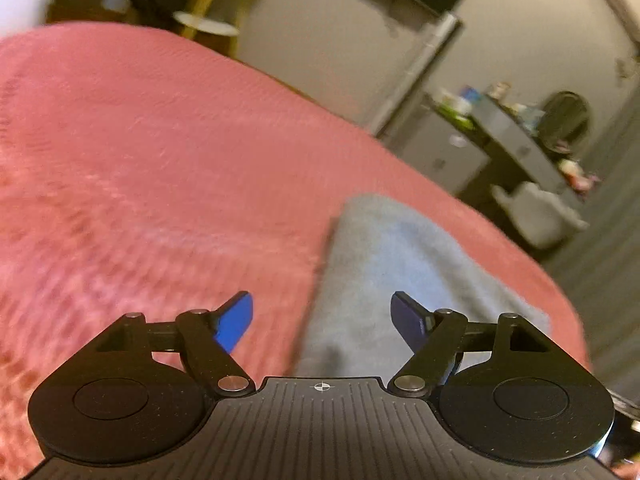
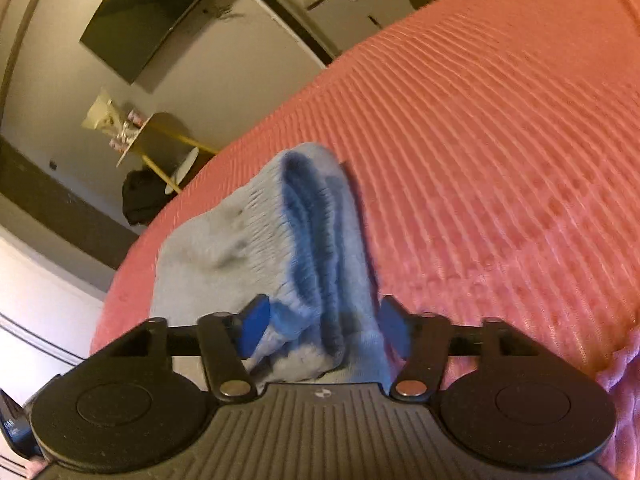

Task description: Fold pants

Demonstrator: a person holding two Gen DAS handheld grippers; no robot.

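The light blue pants [image 2: 256, 248] lie on a pink ribbed bedspread [image 2: 500, 140]. In the right wrist view their ribbed waistband end bunches up between the blue fingers of my right gripper [image 2: 324, 328], whose jaws stand wide apart around the cloth without pinching it. In the left wrist view the pants [image 1: 384, 272] stretch away as a flat strip toward the bed's right edge. My left gripper [image 1: 322, 316] is open and empty, just above the near end of that strip, with its left finger over the bare bedspread [image 1: 140, 152].
The bed's edge runs close along the pants in both views. Beyond it stand a small fridge [image 1: 444, 152], a dark cluttered desk [image 1: 516, 136], a white bin [image 1: 540, 216], a yellow-legged side table [image 2: 160, 140] and a wall TV [image 2: 148, 16].
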